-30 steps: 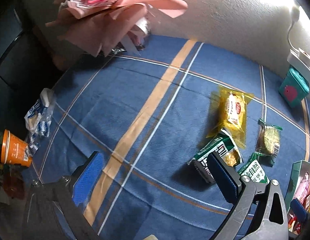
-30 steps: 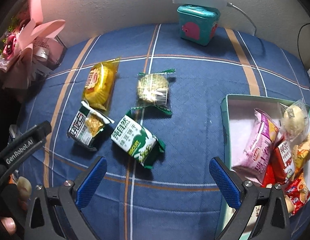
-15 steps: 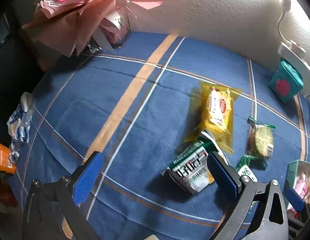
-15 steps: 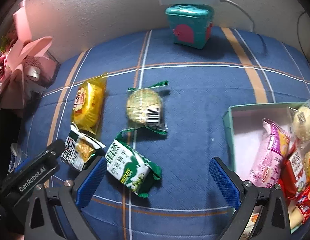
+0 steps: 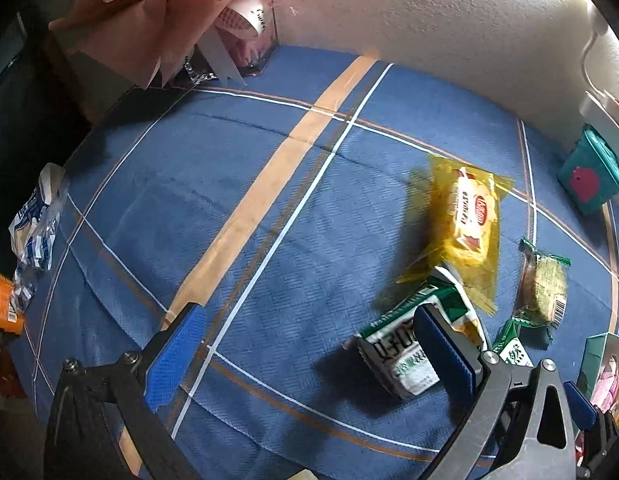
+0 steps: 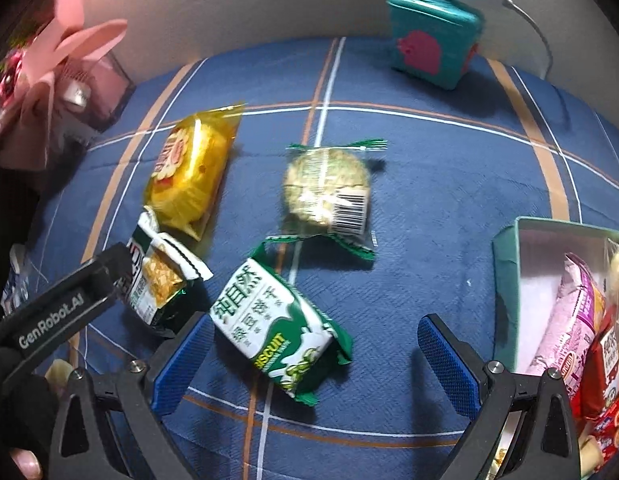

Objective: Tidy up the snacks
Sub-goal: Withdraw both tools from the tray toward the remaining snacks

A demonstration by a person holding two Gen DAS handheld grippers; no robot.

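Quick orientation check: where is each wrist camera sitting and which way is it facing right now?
Left wrist: low over the blue cloth, facing the wall; own open fingers frame the open green-white packet.
Right wrist: further right, facing the wall; own fingers straddle the biscuit pack; the left gripper intrudes.
Shared: yellow cake packet, teal tin.

**Colours on the blue checked cloth**

The cloth (image 6: 429, 184) was deep blue, crossed by orange bands and thin white lines. On it lay a yellow packet (image 6: 189, 168) with a red logo, a clear wrapper with green ends (image 6: 329, 192) over a pale biscuit, and two green-and-white packs (image 6: 277, 324) (image 5: 405, 348). At the cloth's far edge stood a teal box (image 6: 429, 40) with a pink shape. Pink wrapping paper (image 5: 157, 12) filled the far left corner. The gripper pads (image 6: 185, 360) were bright blue on black frames.
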